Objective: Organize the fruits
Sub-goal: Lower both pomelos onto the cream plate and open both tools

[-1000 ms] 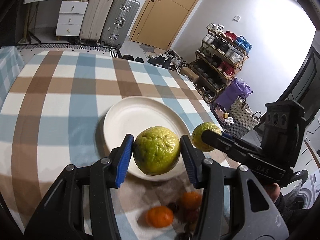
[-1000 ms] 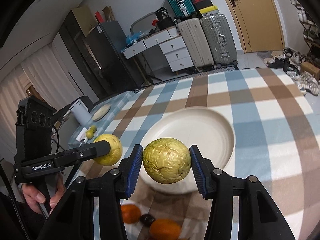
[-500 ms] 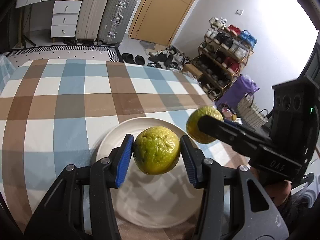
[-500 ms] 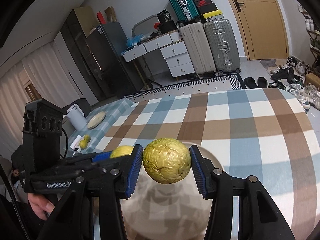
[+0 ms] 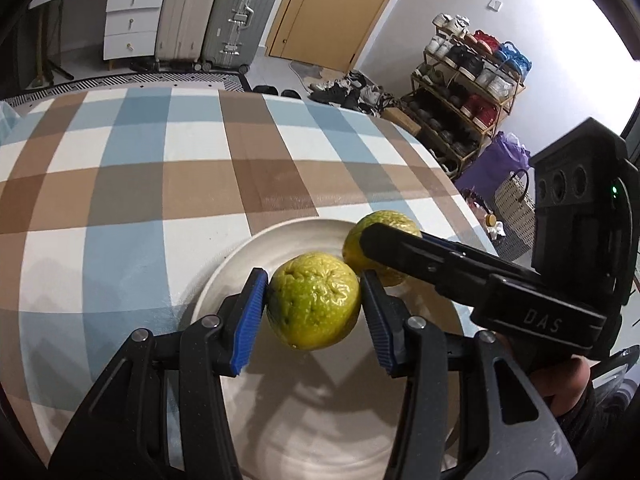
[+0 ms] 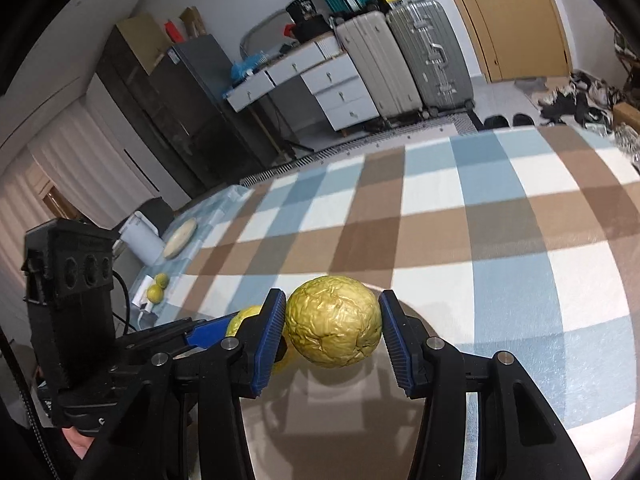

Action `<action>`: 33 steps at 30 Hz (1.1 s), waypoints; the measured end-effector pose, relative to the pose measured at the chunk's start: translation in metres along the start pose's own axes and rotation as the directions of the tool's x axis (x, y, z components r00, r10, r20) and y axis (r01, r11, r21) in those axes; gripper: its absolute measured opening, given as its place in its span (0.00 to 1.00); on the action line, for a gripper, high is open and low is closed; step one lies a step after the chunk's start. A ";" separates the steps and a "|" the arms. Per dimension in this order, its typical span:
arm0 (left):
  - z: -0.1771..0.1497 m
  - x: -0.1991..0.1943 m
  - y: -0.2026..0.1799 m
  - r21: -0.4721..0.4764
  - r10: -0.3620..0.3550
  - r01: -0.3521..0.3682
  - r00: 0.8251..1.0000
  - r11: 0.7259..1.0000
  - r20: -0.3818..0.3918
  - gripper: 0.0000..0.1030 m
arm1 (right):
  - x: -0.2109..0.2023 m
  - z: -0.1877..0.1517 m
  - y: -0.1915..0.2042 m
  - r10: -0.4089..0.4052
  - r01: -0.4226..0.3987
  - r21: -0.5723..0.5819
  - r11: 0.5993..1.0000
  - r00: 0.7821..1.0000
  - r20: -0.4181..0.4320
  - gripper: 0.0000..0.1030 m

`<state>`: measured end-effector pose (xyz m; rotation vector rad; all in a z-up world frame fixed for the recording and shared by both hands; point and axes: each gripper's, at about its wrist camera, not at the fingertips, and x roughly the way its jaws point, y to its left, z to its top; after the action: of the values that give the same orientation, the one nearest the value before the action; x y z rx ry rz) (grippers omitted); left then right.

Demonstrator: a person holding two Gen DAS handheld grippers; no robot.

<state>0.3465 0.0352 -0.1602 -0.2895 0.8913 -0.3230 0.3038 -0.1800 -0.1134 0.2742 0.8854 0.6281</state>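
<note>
While the checked cloth of blue, brown and white squares (image 5: 168, 184) covered the table across the middle of both views, a round white ceramic plate (image 5: 320, 420) lay on it at the lower centre of the left wrist view. The left gripper (image 5: 314, 308) was clenched on a wrinkled green-yellow round fruit (image 5: 314, 300), its blue ribbed pads (image 5: 250, 320) pressed to either side, the fruit held over the plate's near half. Just to the right, the right gripper (image 6: 334, 334) came in from the lower right edge, grasping a crinkled dull-yellow round fruit (image 6: 334, 320) above the plate's far rim; whether either fruit touched the plate could not be told. In the right wrist view the pale plate (image 6: 360, 420) filled the bottom centre.

Beyond the table, two upright hard-shell suitcases (image 5: 216, 12) stood at top centre beside a white chest of drawers (image 5: 132, 20), with a tan wooden door (image 5: 332, 8) to their right. A wooden shoe rack (image 5: 468, 80) stood against the white wall at upper right. In the right wrist view, two small yellow fruits (image 6: 156, 288) lay at the left of the frame.
</note>
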 end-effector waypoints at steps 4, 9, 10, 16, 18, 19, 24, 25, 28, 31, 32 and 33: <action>-0.001 0.006 -0.001 0.014 0.006 -0.006 1.000 1.000 -0.006 0.44 | 0.010 -0.001 -0.004 0.009 -0.008 0.018 1.000 0.999 -0.035 0.48; 0.003 0.012 0.002 0.010 -0.012 0.012 1.000 1.000 0.000 0.44 | 0.015 0.003 -0.003 -0.011 0.012 0.020 1.000 0.999 -0.044 0.48; 0.003 0.010 0.003 0.009 -0.016 0.016 1.000 1.000 0.009 0.44 | 0.015 0.004 -0.004 -0.012 0.013 0.026 1.000 0.999 -0.046 0.48; 0.003 -0.004 -0.003 0.031 0.014 -0.014 1.000 0.999 0.027 0.54 | 0.005 0.008 -0.007 -0.006 0.007 0.052 0.999 1.000 -0.022 0.57; 0.002 -0.012 -0.004 0.029 0.025 -0.026 0.999 0.999 0.036 0.61 | -0.004 0.007 -0.008 -0.004 0.003 0.065 0.998 1.000 0.002 0.62; 0.001 -0.017 -0.005 0.030 0.033 -0.034 0.999 0.999 0.040 0.66 | -0.010 0.007 -0.008 0.001 -0.002 0.075 0.997 1.000 0.012 0.63; -0.007 -0.046 -0.014 0.054 0.096 -0.101 0.992 0.993 0.078 0.74 | -0.046 0.001 -0.009 -0.013 0.005 0.099 0.995 0.997 0.071 0.73; -0.010 -0.051 -0.016 0.062 0.110 -0.116 0.990 0.991 0.085 0.76 | -0.053 -0.001 -0.009 -0.017 0.009 0.097 0.995 0.997 0.082 0.78; -0.017 -0.071 -0.026 0.071 0.175 -0.182 0.980 0.981 0.100 0.79 | -0.078 -0.009 -0.004 -0.034 0.023 0.095 0.995 0.992 0.121 0.88; -0.023 -0.091 -0.034 0.070 0.224 -0.232 0.968 0.970 0.111 0.79 | -0.102 -0.020 0.002 -0.038 0.024 0.094 0.995 0.987 0.156 0.94; -0.026 -0.099 -0.038 0.072 0.231 -0.241 0.965 0.968 0.123 0.79 | -0.111 -0.025 0.005 -0.037 0.022 0.088 0.996 0.984 0.173 0.95; -0.029 -0.105 -0.041 0.073 0.245 -0.256 0.961 0.964 0.131 0.80 | -0.119 -0.029 0.008 -0.037 0.023 0.079 0.997 0.982 0.186 0.95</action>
<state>0.2557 0.0360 -0.0877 -0.1097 0.7815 -0.1078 0.2224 -0.2471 -0.0519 0.3825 0.7315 0.5316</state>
